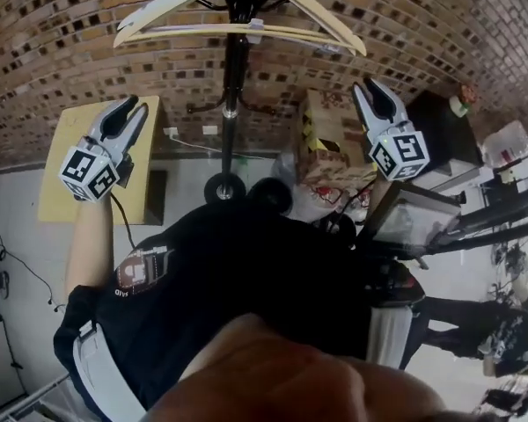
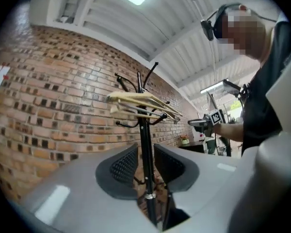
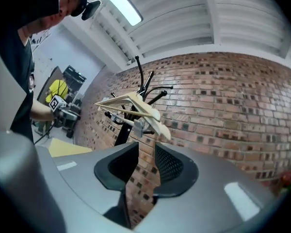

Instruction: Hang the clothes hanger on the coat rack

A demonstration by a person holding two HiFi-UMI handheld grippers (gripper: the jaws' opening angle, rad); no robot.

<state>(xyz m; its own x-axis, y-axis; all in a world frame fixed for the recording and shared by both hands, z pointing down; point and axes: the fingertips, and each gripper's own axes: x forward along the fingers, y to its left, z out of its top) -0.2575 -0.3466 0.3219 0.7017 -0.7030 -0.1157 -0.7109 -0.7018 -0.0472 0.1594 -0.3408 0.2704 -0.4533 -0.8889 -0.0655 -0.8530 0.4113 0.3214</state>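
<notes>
Left gripper (image 1: 126, 105): jaws apart, empty. Right gripper (image 1: 376, 92): likewise. Hanger (image 1: 194, 31) hangs on rack (image 1: 235, 69), ahead, between both, clear of them.

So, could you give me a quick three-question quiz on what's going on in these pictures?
1. True or false: the hanger hangs on the coat rack.
2. What does the left gripper hold? A) the hanger B) a cloth C) nothing
3. Fill in: the wall behind the coat rack is made of ____.
Key: 1 true; 2 C; 3 brick.
</notes>
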